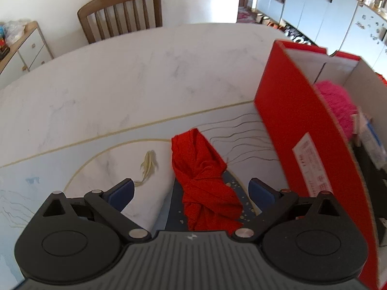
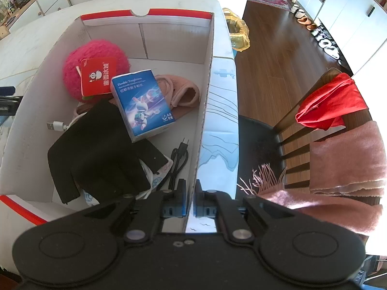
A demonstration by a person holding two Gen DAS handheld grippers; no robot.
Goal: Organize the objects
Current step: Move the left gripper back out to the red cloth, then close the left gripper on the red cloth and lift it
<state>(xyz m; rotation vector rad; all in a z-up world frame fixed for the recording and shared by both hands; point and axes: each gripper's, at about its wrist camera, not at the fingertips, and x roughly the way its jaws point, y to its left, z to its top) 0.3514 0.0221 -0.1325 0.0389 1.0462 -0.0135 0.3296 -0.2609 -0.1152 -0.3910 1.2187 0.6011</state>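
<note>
A crumpled red cloth [image 1: 203, 176] lies on the table, just left of a red cardboard box [image 1: 302, 125]. My left gripper [image 1: 191, 186] hangs over the cloth, open wide, with one blue pad on each side and neither touching it. My right gripper [image 2: 191, 184] is shut on the box's right wall [image 2: 205, 111] at its near end. Inside the box lie a pink fluffy ball [image 2: 94, 67] with a red tag, a blue carton [image 2: 142, 104], a black glove [image 2: 96, 149], a pink knitted piece [image 2: 183, 94], a white USB cable [image 2: 55, 126] and a black cable [image 2: 179, 159].
The marble-patterned table [image 1: 121, 84] stretches left and behind the cloth, with a wooden chair [image 1: 121, 12] at its far side. Right of the box a second chair [image 2: 290, 130] carries a red garment [image 2: 331, 101] and a pink scarf [image 2: 343, 169]. A yellow bag [image 2: 238, 33] sits past the table corner.
</note>
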